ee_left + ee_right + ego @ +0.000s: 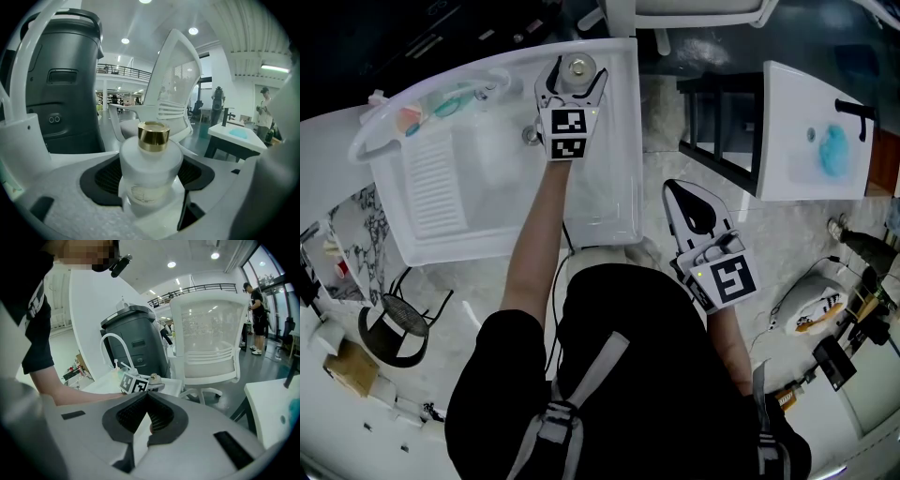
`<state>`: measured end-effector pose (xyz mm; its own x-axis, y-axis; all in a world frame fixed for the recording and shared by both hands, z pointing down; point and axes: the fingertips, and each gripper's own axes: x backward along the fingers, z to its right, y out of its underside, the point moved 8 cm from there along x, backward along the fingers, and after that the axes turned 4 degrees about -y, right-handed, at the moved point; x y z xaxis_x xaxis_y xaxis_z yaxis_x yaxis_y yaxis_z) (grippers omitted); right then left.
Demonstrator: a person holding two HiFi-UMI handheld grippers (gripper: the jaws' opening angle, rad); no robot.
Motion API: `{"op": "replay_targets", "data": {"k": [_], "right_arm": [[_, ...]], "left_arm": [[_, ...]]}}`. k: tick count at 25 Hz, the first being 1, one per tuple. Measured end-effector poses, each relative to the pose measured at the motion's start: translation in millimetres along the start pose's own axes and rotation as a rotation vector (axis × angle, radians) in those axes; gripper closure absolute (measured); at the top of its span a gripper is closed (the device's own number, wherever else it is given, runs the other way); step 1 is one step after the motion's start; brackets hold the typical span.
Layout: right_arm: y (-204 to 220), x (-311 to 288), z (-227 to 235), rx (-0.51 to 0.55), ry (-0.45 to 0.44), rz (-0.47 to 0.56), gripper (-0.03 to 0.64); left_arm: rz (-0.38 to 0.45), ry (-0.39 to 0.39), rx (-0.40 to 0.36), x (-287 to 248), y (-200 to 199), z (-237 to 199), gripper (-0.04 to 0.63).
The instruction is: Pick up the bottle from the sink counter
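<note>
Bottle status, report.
Left claw straddling bottle, grip unconfirmed. Right claw shut, empty. Bottle upright on counter. Nothing blocking.

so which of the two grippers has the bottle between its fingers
The left gripper, reaching over the sink counter: the gold-capped white bottle stands between its fingers. The right gripper is shut and empty.

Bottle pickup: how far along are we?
Done: the left gripper is at the sink counter, with its jaws on either side of the bottle. In hand: the grip; whether the pads press it is unclear. Left: the lift; the bottle appears to stand on the counter. The right gripper is shut, empty, held aside.
</note>
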<state>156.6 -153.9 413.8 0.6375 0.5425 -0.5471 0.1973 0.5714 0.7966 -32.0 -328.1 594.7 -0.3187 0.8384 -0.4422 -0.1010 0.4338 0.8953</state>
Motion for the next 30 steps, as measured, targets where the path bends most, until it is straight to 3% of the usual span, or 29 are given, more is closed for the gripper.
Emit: {"op": "replay_targets", "data": {"k": [13,30], "right_arm": [[0,7,4,-0.001,0.011,0.011,0.614],[-8,24,1,0.025,-0.004,0.064,0.614]], "left_arm": [[0.028,-0.031,-0.019,0,1,0,0.249],[0.049,0.029,0.041,35,-20,17,0.250]]}}
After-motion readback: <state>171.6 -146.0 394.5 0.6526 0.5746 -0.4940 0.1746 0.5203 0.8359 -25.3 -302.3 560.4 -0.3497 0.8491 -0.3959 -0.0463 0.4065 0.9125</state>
